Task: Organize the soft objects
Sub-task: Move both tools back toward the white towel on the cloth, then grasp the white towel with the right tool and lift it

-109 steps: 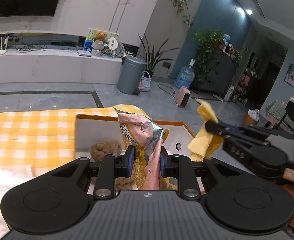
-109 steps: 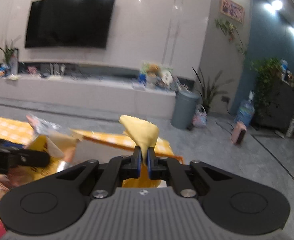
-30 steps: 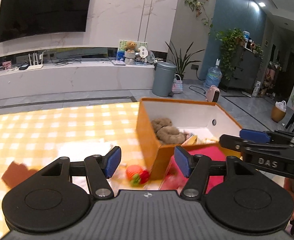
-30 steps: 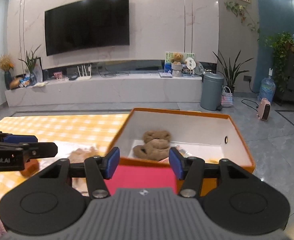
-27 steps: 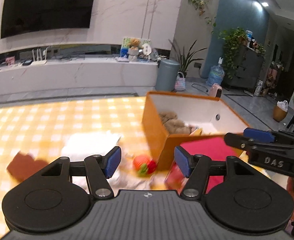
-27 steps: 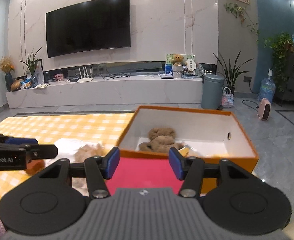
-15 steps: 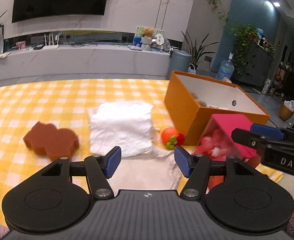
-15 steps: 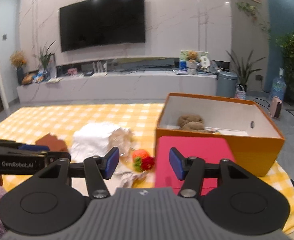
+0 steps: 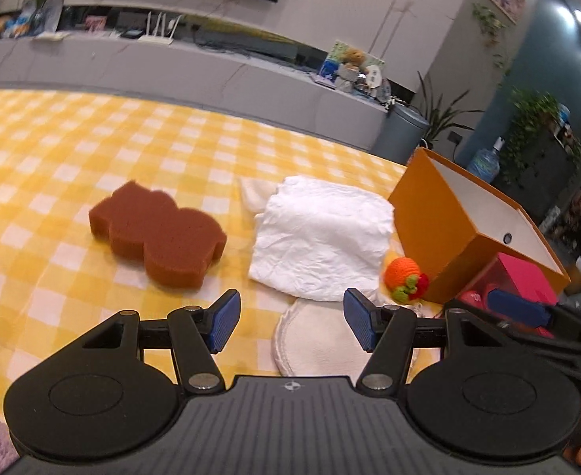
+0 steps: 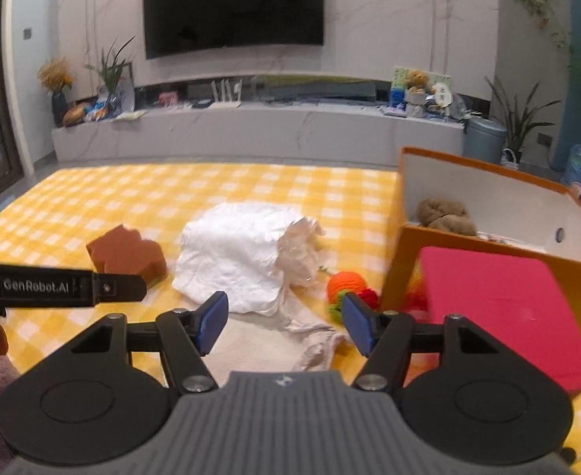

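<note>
**Two empty grippers over five loose soft things**

The left gripper (image 9: 288, 326) stands wide with nothing between its pads. The right gripper (image 10: 282, 322) is opening, also empty. Low in the frame lies one round cream pad (image 9: 322, 346). Beyond it are one white folded cloth (image 9: 322, 233), one orange knitted toy (image 9: 403, 275), one brown sponge (image 9: 158, 233) at centre left, and one crumpled plastic film (image 10: 300, 255). At right stands one orange box (image 10: 488, 213) holding one brown plush (image 10: 445, 213), a pink lid (image 10: 500, 308) leaning against it. A second earlier both views were centred on the box; now the cloth fills them.
</note>
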A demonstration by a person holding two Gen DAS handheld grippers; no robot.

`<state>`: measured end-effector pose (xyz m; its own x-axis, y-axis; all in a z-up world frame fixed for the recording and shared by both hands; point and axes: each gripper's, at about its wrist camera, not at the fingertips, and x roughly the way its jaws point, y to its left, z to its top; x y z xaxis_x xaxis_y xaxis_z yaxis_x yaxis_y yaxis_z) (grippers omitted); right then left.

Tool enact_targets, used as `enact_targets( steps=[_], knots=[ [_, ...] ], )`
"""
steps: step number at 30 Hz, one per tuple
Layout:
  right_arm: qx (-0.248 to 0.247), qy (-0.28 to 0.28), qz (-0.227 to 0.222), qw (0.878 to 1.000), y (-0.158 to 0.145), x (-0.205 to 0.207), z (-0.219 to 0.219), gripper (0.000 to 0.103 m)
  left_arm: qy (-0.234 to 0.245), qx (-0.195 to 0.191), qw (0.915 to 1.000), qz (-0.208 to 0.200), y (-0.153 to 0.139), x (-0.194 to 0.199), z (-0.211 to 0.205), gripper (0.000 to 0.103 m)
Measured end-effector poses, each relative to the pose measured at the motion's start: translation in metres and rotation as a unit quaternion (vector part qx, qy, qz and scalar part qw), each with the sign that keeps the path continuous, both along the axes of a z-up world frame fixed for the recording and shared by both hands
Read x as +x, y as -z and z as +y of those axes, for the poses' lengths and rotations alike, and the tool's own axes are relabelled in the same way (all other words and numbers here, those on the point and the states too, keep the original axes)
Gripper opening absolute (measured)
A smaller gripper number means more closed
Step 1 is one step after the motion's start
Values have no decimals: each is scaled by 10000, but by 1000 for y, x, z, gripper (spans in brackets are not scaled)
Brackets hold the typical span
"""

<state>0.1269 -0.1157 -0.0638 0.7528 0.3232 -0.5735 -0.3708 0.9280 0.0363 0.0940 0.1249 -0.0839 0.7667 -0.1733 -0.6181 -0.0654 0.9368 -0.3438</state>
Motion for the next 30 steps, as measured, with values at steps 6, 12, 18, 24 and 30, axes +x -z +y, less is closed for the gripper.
enact_targets(
  steps=[6,12,18,24,30],
  knots=[
    [-501,-558,-32,9972,10,25,23,76,-150,303,9990,309,-5,18,2,70],
    [-765,-1064,-167,9912,6,56,45,76,89,803,9961,351,-21,54,1,70],
    [-1119,-1480,-314,9821,8,90,69,84,-203,467,9985,216,-3,61,18,70],
    [-1539,-2005,-216,9673,25,122,93,90,-381,361,9978,397,3,61,29,70],
    [-1606,-2113,84,9641,44,128,99,64,-254,204,9977,601,6,62,28,70]
  ],
)
